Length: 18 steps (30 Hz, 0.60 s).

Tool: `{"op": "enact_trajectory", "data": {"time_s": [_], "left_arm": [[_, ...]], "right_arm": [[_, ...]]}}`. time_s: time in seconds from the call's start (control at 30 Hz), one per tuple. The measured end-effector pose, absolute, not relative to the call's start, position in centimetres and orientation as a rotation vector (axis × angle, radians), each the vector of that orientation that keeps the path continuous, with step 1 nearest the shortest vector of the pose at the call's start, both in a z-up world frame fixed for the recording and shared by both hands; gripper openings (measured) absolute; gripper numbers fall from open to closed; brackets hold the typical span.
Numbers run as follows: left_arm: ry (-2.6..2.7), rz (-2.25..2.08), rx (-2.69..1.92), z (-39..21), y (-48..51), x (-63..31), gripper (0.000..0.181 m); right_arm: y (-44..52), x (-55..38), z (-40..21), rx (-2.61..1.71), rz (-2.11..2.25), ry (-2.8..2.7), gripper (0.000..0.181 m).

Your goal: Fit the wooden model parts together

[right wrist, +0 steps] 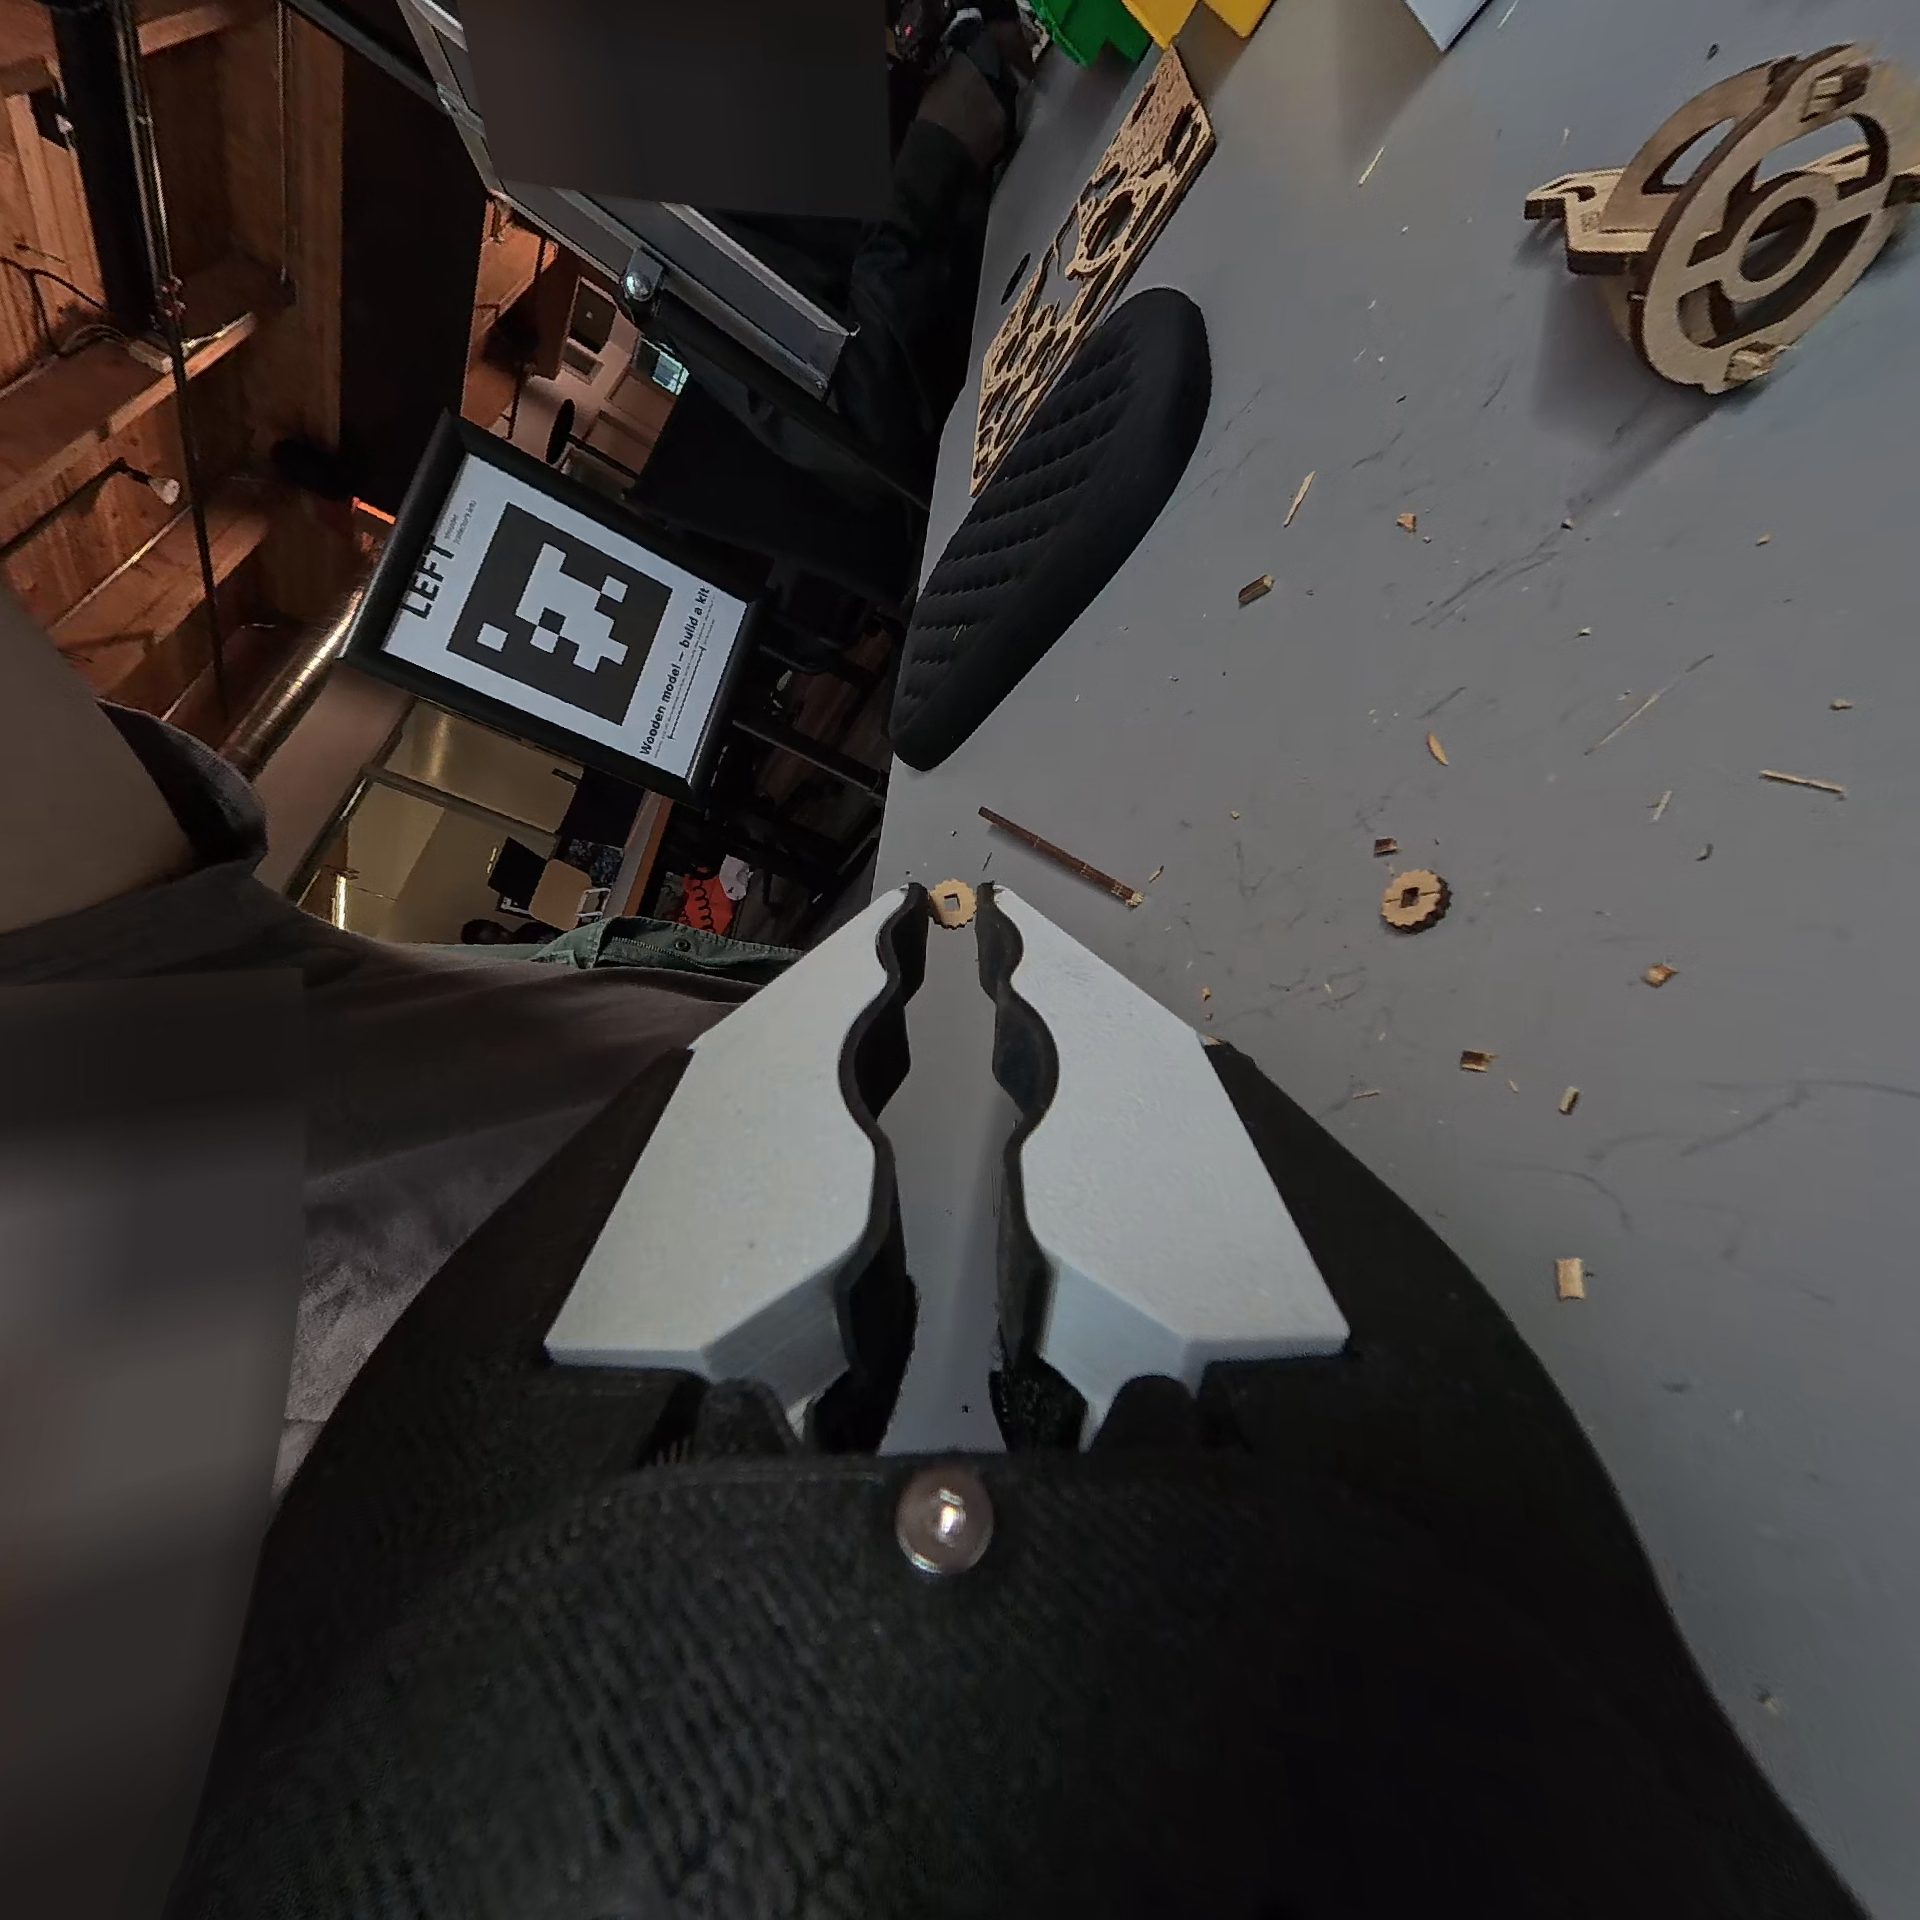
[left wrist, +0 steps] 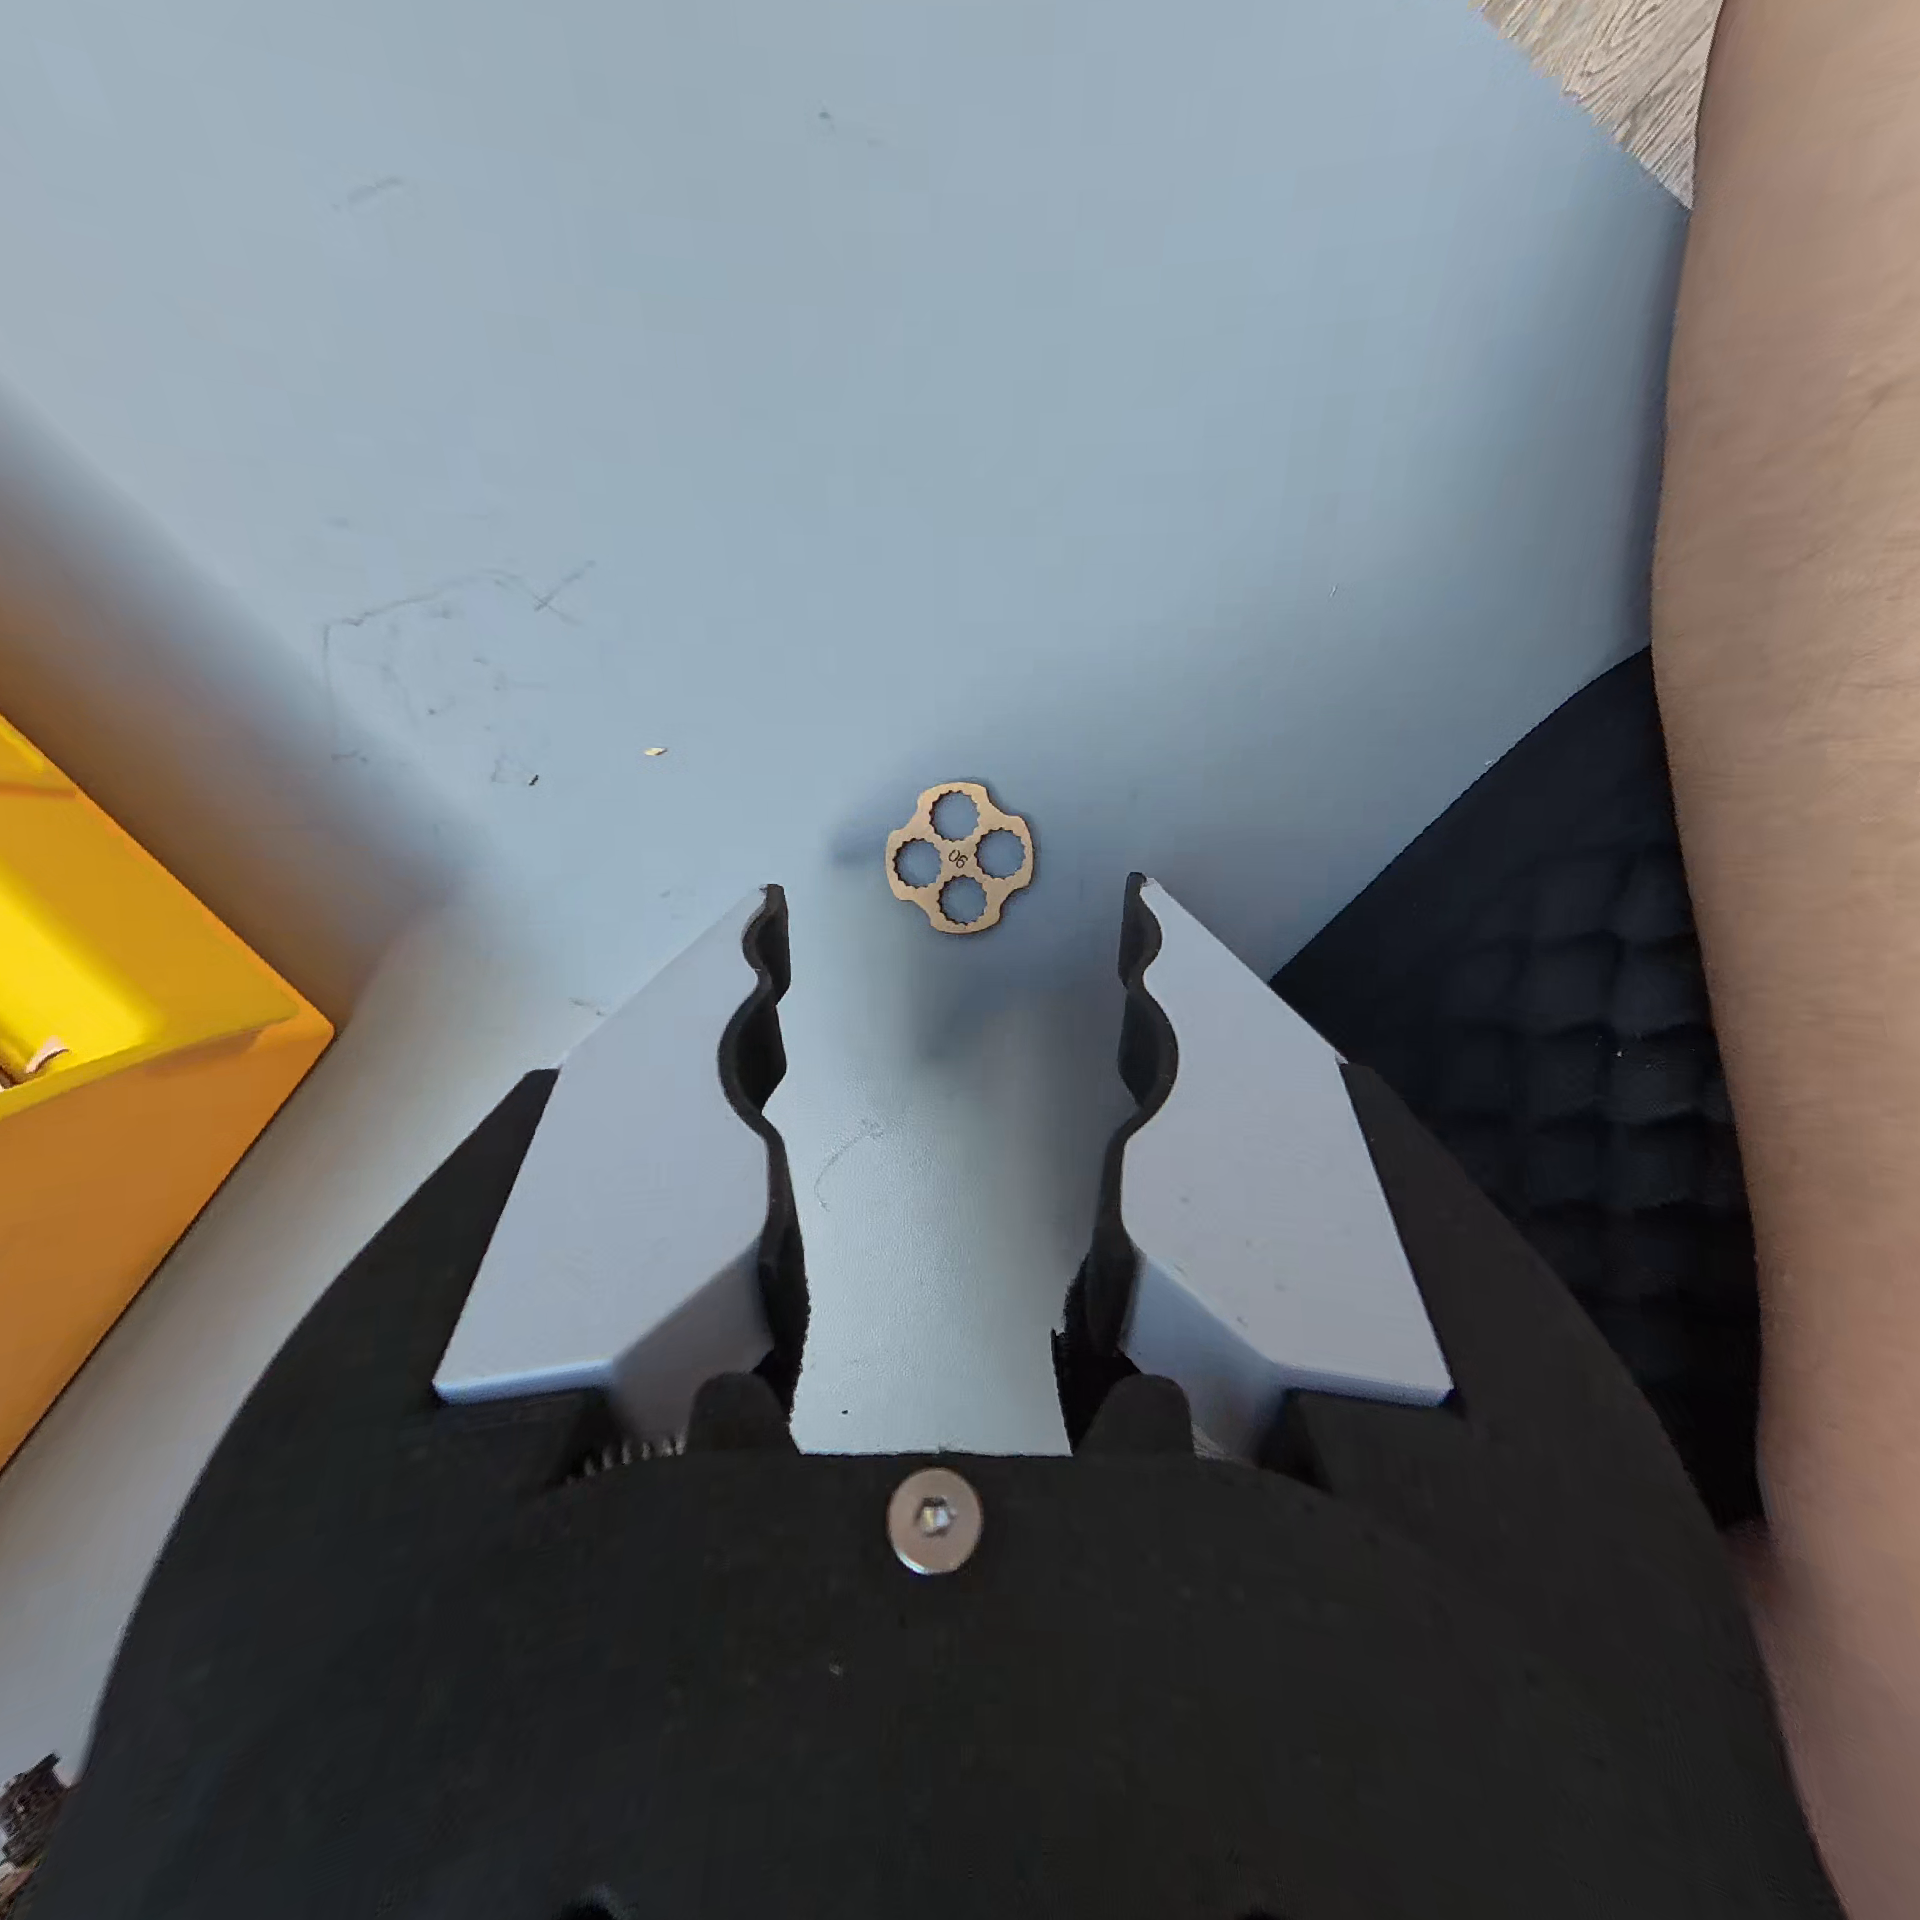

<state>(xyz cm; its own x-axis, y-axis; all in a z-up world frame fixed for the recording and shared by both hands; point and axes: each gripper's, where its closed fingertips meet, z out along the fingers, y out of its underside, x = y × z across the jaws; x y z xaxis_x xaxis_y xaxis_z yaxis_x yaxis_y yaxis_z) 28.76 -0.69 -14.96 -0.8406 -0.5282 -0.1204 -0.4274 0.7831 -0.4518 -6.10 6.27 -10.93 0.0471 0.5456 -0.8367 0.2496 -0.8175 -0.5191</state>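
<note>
The grey table (right wrist: 1558,1195) lay littered with splinters, the half-built wooden wheel assembly (right wrist: 1756,208) parked well away to keep the near edge free. The left gripper (left wrist: 951,899) hung with jaws apart just short of the four-holed plate (left wrist: 959,857) — apparently lining up a pick. The right gripper (right wrist: 951,902) pinched a small toothed gear (right wrist: 950,903) at its tips, probably readied for one of those holes; a second gear (right wrist: 1415,900) lay near.

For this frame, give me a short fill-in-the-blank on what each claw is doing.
1. The left claw is ____ and holds nothing.
2. The flat wooden plate beyond its tips has ____ round holes.
3. The right claw pinches a small toothed wooden ____.
4. The bin at the left is ____.

Missing words: open; four; gear; yellow
</note>
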Motion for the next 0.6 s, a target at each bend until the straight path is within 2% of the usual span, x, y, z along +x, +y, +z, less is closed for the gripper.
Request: {"op": "enact_trajectory", "data": {"time_s": [0.03, 0.47, 0.5, 0.53, 0.6], "left_arm": [[2.746, -0.629, -0.747, -15.06, -0.86, 28.76, 0.062], [2.796, -0.694, -0.749, -15.92, -1.70, 29.08, 0.045], [2.790, -0.692, -0.754, -15.89, -1.66, 29.09, 0.041], [2.785, -0.683, -0.754, -15.88, -1.62, 29.09, 0.027], [2.786, -0.630, -0.743, -15.84, -1.53, 29.06, 0.027]], "right_arm": [[6.21, -6.10, -11.02, -2.094, 1.847, -0.821, 0.007], [6.14, -6.05, -10.47, -2.075, 1.915, -0.785, 0.007], [6.07, -6.08, -10.49, -2.076, 1.912, -0.791, 0.007], [5.99, -6.11, -10.52, -2.077, 1.911, -0.797, 0.007], [5.94, -6.14, -10.51, -2.078, 1.914, -0.798, 0.007]]}}
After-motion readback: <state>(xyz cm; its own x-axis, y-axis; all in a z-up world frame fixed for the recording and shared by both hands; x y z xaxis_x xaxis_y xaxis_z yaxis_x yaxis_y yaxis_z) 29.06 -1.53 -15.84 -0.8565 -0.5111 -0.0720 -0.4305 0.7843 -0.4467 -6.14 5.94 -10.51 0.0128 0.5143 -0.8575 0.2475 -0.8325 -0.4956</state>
